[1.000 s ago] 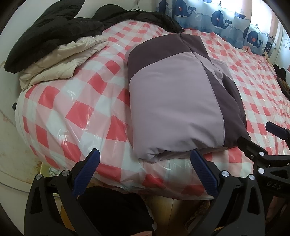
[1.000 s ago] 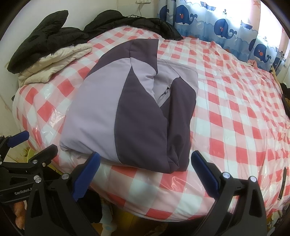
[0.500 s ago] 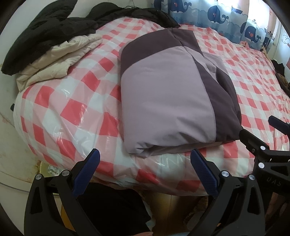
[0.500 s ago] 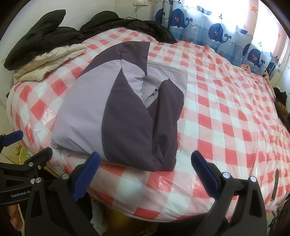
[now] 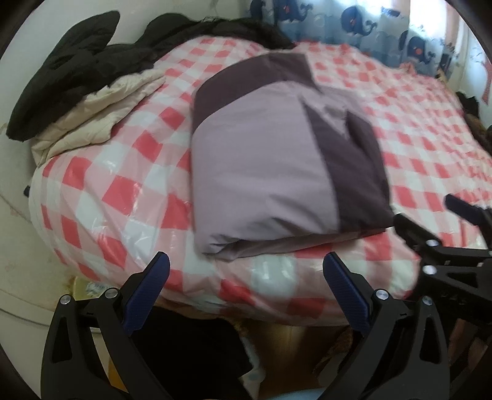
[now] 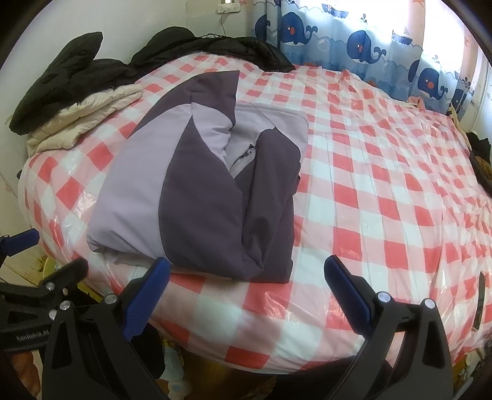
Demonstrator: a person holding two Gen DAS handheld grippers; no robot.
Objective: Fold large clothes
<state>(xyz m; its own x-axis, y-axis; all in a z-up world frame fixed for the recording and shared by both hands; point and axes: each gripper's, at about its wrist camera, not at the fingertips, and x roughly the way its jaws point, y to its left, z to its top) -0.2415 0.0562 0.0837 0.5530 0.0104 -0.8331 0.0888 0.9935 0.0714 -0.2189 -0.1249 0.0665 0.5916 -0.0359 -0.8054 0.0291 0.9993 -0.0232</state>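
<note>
I count one folded purple jacket (image 6: 196,184), one cream quilt (image 6: 89,114), one black coat (image 6: 70,74), two tools: left (image 5: 246,286), right (image 6: 246,289).

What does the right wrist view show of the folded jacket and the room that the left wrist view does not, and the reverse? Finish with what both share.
Only the right wrist view shows the jacket's zipper in the fold's opening, and a wall socket. Only the left wrist view shows the layered near edge of the purple jacket head-on. Both show the checked bed cover, the cream garment under a black coat, the whale curtain, and both grippers, left gripper and right gripper, open and empty.
</note>
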